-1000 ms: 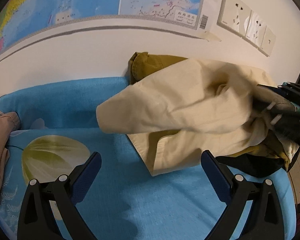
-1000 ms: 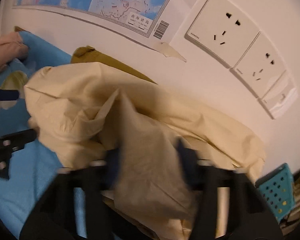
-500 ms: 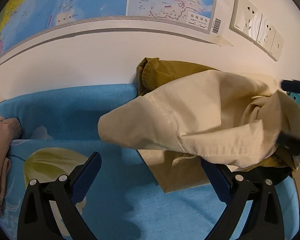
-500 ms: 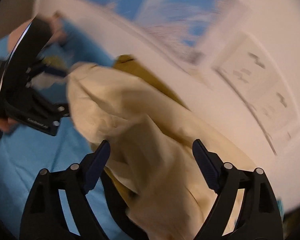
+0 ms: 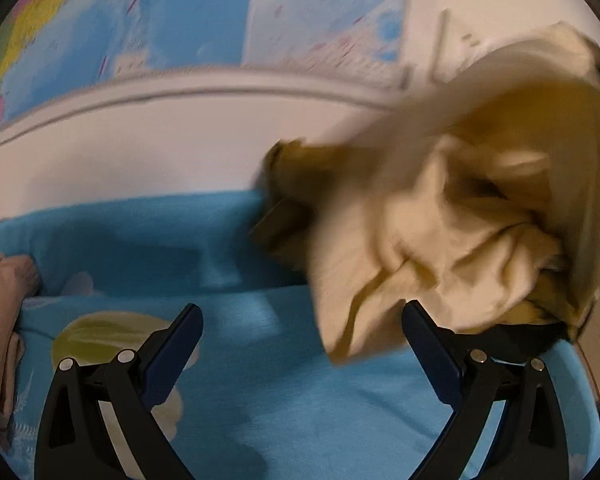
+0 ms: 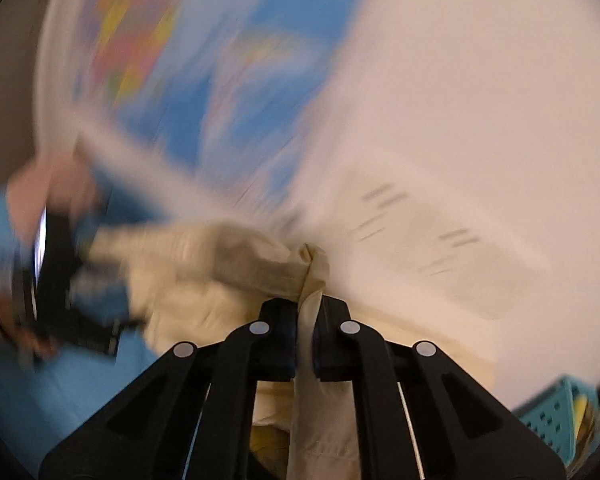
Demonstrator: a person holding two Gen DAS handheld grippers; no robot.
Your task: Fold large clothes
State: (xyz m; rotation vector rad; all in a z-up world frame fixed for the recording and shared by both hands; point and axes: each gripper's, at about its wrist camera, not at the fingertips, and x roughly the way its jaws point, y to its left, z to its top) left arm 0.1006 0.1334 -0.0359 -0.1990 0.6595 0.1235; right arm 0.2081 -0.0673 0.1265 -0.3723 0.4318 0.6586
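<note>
Right tool (image 6: 307, 332): jaws pressed together, pinching fold of cream garment (image 6: 204, 264), cloth lifted clear of blue sheet (image 6: 80, 392) (view heavily blurred). Left tool (image 5: 300, 332): jaws spread wide, holding nothing, touching nothing, above sheet; garment hangs just beyond its right finger, before wall map (image 5: 180, 20).

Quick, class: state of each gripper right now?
Left gripper: open, holding nothing.
Right gripper: closed on the cream garment.

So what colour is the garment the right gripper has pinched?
Pale cream-beige garment, clearest in the left wrist view; the right gripper is shut on a fold of it.
</note>
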